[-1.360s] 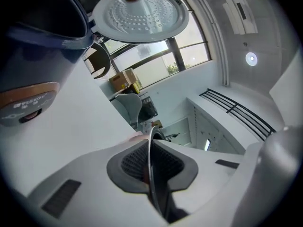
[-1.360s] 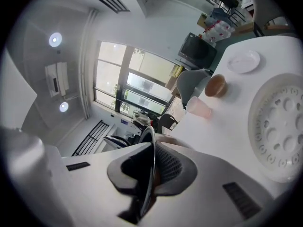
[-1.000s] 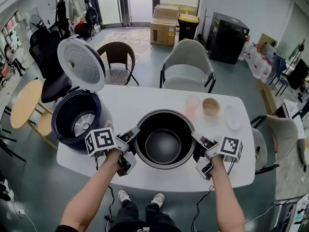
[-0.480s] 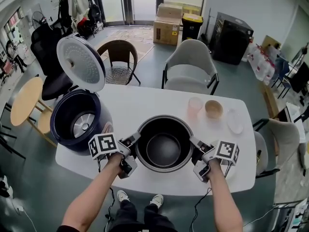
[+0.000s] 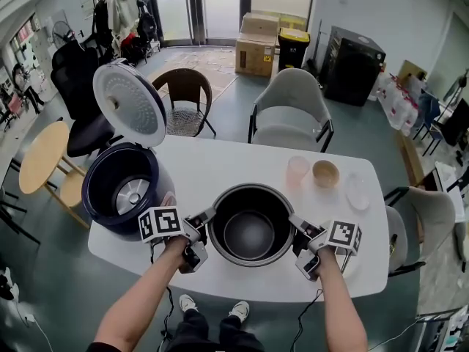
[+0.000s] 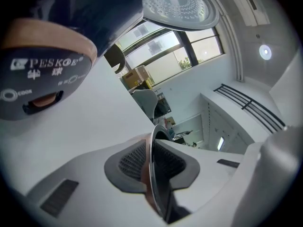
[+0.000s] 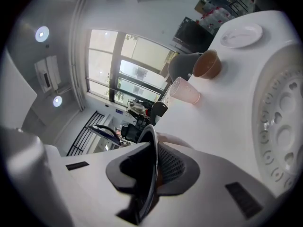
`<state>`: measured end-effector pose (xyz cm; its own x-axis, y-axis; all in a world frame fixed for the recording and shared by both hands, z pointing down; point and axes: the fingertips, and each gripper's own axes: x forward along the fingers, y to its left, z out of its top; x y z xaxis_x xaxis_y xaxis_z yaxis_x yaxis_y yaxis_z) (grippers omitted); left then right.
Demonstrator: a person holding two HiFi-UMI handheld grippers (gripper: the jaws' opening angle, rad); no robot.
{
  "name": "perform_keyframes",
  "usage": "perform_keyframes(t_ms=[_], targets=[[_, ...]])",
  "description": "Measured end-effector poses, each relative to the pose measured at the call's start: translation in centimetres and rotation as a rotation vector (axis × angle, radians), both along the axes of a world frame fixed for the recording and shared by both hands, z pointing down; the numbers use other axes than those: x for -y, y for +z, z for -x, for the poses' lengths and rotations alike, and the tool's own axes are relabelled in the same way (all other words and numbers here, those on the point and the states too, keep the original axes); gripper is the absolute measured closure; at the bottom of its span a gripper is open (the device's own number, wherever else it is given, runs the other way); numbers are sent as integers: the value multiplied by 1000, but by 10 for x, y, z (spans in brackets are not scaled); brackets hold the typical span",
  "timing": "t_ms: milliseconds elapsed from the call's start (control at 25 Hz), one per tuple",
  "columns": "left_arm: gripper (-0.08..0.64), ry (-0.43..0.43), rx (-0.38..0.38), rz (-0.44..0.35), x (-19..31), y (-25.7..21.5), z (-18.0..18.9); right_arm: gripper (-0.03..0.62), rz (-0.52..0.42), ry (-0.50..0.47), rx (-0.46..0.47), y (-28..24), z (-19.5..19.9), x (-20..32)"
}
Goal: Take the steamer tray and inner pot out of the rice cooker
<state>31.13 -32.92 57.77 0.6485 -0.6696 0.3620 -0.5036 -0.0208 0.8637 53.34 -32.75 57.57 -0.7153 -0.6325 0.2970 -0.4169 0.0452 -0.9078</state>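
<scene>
Both hands have lowered the inner pot (image 5: 249,235) onto the bench (image 5: 220,163), right of the rice cooker (image 5: 102,196). Fingers of the left gripper (image 5: 205,217), just easing slightly, and the right gripper (image 5: 294,223) clench its rim.

Setting: office-type workroom, not a home kitchen. Evidence, head view: glass doors (image 5: 198,6) top centre, cardboard boxes (image 5: 256,46) just right of them, coat rack (image 5: 121,9) upper left, black swivel chair (image 5: 80,75) at left, grey chair (image 5: 289,112) at a white table (image 5: 220,163).
</scene>
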Motion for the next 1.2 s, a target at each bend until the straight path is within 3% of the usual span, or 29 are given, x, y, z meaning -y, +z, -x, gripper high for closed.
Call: perform_keyframes(t_ms=[240, 400, 520, 800, 960, 1200], targets=[[471, 19, 283, -105, -11, -27, 26, 520, -86, -50, -211, -15, 5, -13], [493, 45, 462, -219, -20, -65, 32, 541, -192, 1, -431, -33, -6, -19], [518, 74, 558, -318, -26, -96, 27, 546, -273, 16, -478, -63, -3, -25], [536, 210, 726, -590, -43, -152, 13, 580, -481, 21, -649, -140, 56, -51], [546, 210, 773, -709, -47, -186, 17, 580, -600, 83, -761, -181, 78, -57], [546, 193, 791, -814, -63, -211, 47, 580, -725, 150, -837, -218, 126, -79]])
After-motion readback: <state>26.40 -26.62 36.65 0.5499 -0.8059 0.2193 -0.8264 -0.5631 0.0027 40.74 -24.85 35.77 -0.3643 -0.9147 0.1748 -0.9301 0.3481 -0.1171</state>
